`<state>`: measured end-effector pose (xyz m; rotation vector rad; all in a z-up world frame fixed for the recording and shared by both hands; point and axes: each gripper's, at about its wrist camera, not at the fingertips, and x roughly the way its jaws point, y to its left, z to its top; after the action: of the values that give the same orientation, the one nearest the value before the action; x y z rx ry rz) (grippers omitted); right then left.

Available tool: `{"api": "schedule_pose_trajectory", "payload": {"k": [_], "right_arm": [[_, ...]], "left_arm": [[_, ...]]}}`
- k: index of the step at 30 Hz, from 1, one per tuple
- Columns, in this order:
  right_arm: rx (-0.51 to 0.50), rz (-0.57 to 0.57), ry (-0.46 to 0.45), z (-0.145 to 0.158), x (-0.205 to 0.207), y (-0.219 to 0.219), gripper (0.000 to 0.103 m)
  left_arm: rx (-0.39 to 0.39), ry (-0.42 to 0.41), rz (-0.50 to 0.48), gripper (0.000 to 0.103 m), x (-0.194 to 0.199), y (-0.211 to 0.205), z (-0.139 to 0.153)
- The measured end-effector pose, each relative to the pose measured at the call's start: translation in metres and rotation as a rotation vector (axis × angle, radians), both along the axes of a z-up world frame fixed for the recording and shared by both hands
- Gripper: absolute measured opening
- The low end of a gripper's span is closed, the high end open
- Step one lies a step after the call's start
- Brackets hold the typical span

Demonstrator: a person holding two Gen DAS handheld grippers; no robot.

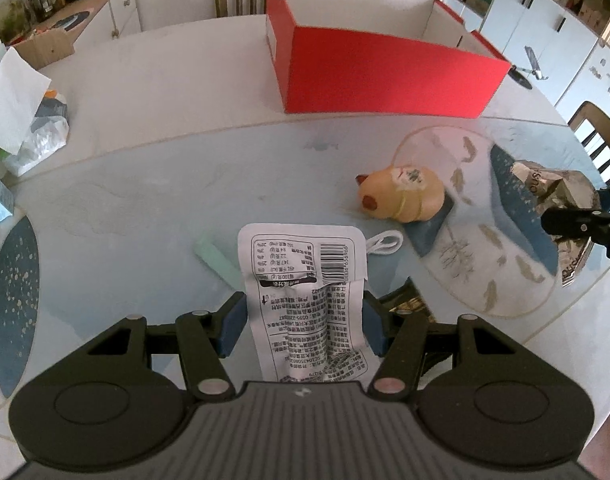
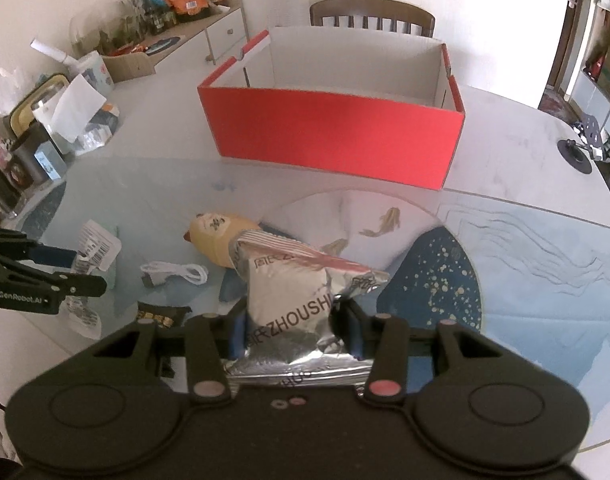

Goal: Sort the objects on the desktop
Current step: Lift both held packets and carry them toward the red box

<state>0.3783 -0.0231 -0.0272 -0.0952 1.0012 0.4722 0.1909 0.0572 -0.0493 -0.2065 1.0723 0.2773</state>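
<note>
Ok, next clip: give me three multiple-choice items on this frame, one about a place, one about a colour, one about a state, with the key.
1. Where does the yellow plush toy lie?
A. inside the box
B. on the table between the box and the tongs
C. on a chair

2. What colour is the outside of the open box?
A. red
B. green
C. black

3. What are the left tongs doing?
A. hanging open over the table
B. shut with nothing between them
C. shut on the white printed packet

Key: 1 B, the toy rests on the tabletop in front of the box. 2 A, its outer walls are red, its inside white. 3 C, the blue pads press both sides of the packet; the right tongs likewise grip the silver snack bag.
</note>
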Motion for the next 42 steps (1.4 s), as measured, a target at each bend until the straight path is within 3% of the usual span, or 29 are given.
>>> {"api": "schedule_pose_trajectory", "payload": {"k": [17, 42], "right_arm": [[0.058, 0.006, -0.023, 0.045, 0.022, -0.007, 0.046], [0.081, 0.062, -0.092, 0.085, 0.085, -0.01, 0.046]], "left_arm": [[-0.035, -0.069, -0.031, 0.059, 0.025, -0.009, 0.035], [-0.012, -0.158, -0.088, 0.059, 0.112, -0.035, 0.084]]}}
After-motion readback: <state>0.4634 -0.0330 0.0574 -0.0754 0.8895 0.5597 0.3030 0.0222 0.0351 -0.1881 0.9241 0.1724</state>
